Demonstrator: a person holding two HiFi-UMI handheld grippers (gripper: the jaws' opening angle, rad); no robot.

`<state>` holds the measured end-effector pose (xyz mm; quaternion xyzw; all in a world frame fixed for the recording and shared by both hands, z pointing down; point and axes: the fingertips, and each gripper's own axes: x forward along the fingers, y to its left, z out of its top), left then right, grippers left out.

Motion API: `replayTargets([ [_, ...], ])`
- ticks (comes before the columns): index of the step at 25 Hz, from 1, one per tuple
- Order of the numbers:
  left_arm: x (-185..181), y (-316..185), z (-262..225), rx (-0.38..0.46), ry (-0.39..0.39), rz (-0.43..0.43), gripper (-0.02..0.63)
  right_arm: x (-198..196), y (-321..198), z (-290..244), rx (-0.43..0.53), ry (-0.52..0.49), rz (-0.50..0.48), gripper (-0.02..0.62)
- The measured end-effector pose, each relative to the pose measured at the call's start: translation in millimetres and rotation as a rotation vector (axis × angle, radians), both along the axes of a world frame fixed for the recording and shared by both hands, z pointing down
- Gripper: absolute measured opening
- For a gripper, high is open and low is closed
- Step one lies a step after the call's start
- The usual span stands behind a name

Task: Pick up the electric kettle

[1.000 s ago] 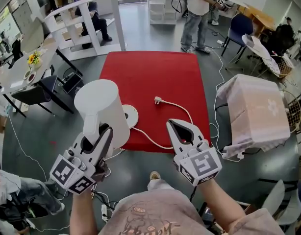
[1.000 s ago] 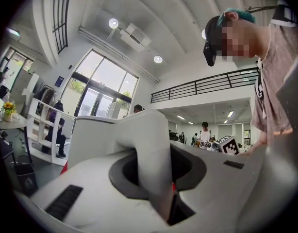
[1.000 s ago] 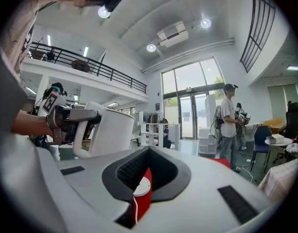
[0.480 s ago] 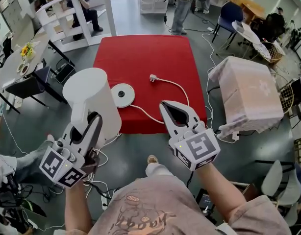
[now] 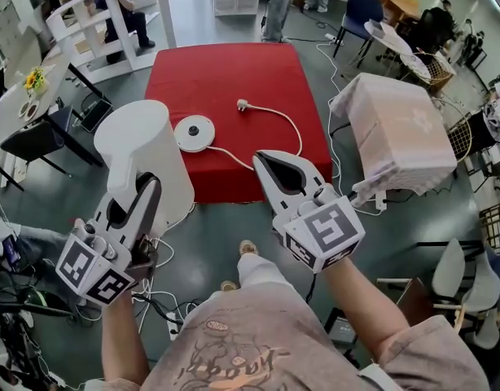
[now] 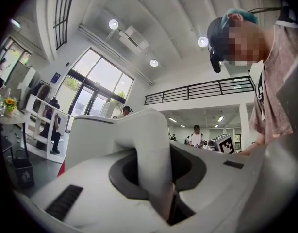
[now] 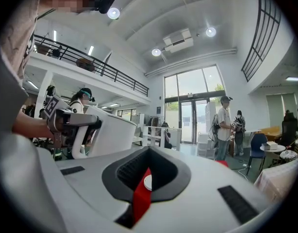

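White electric kettle (image 5: 140,137) gripped by left claw (image 5: 150,187), at red table's (image 5: 225,72) corner

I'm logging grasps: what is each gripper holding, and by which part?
The left gripper holds the electric kettle by its handle, with the jaws closed on either side of it. The right gripper holds nothing; its jaws are together.
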<state>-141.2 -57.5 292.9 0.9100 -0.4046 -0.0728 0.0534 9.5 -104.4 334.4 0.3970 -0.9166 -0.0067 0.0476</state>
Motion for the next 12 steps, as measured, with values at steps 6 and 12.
replayTargets([
  [6, 3.2, 33.5, -1.4, 0.008, 0.008, 0.007, 0.08, -7.6, 32.8, -6.3, 0.014, 0.0, -0.036, 0.005],
  [12, 3.8, 53.3, -2.4, 0.004, 0.01, -0.02, 0.078, -9.2, 51.8, -16.4, 0.037, 0.01, -0.083, 0.005],
])
